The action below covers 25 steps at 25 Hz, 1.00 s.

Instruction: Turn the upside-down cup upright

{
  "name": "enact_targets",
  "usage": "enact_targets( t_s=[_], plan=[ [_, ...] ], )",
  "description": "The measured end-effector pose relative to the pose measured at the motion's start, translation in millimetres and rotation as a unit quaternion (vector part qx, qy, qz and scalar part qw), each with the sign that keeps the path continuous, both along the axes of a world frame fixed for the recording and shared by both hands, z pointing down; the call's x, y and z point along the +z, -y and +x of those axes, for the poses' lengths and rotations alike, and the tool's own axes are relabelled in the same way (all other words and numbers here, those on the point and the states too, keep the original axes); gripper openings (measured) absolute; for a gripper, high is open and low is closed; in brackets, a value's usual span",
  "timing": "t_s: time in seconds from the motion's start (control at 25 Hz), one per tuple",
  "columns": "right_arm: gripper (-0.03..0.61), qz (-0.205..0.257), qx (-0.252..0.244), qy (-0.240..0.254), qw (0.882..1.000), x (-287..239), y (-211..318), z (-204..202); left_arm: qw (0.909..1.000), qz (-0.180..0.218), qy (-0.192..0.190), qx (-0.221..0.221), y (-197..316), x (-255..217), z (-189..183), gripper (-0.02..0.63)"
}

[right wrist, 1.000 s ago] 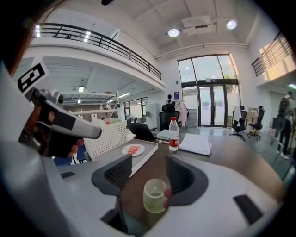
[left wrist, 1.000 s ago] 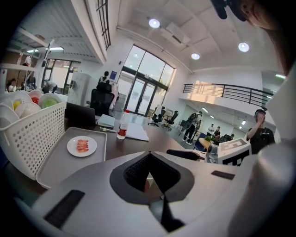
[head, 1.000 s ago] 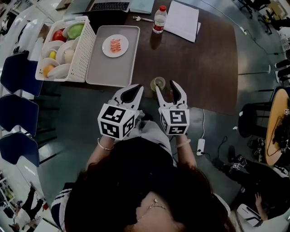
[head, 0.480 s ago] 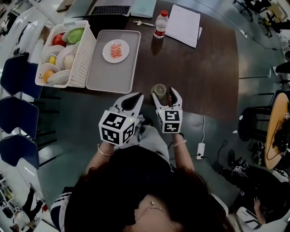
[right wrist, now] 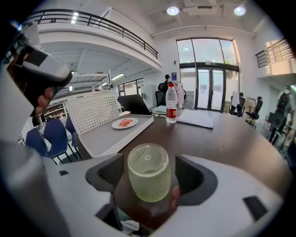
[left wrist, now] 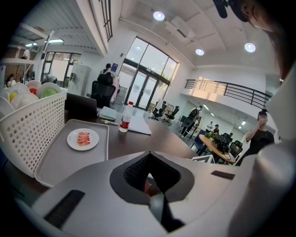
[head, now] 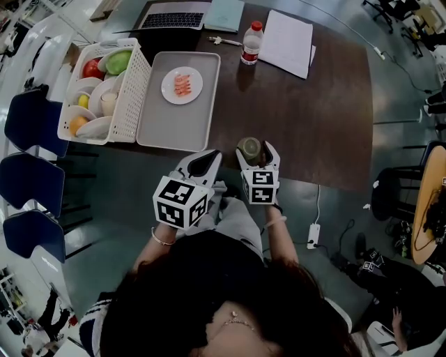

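Head view: a person is leaning over the near edge of a dark brown table, holding a gripper in each hand.
Cup: the pale green cup is standing upside down, closed base up, on the table close to its near edge, directly between the right gripper's jaws.
Right gripper: the right gripper is hanging released around the cup; its jaws have just been opening and are standing wide, one on each side of the cup, with a narrow gap showing on both sides in the right gripper view.
Left gripper: the left gripper is staying clenched on nothing, its jaws pressing together, hovering just beside the right gripper at the table's near edge.
Tray: a grey tray is lying left of the cup and farther back, carrying a small white plate of pink food pieces.
Basket: a white perforated basket is sitting against the tray's left side, holding fruit and dishes.
Far side: a red-capped bottle is standing upright beside white papers, with a laptop lying near the far edge.
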State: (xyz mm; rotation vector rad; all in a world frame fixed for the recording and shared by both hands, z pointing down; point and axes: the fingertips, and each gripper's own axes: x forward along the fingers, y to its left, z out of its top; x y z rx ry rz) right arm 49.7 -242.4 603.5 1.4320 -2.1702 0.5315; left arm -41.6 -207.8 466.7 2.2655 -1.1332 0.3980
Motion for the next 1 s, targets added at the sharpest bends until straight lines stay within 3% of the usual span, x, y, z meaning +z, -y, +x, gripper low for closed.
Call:
enact_targets(
  t_s=[0.52,1.0],
  plan=[
    [0.321,-0.025,0.013,-0.020,0.999,15.1,3.9,1.5,1.0000,-0.008,0.004,-0.003,1.0,5.8,-3.7,-0.002],
    [0.318,-0.014,0.020,0.004,1.000,-9.4,6.8,8.5,1.0000,0.007,-0.005,0.000,3.1,-4.7,-2.4,-0.002]
  ],
)
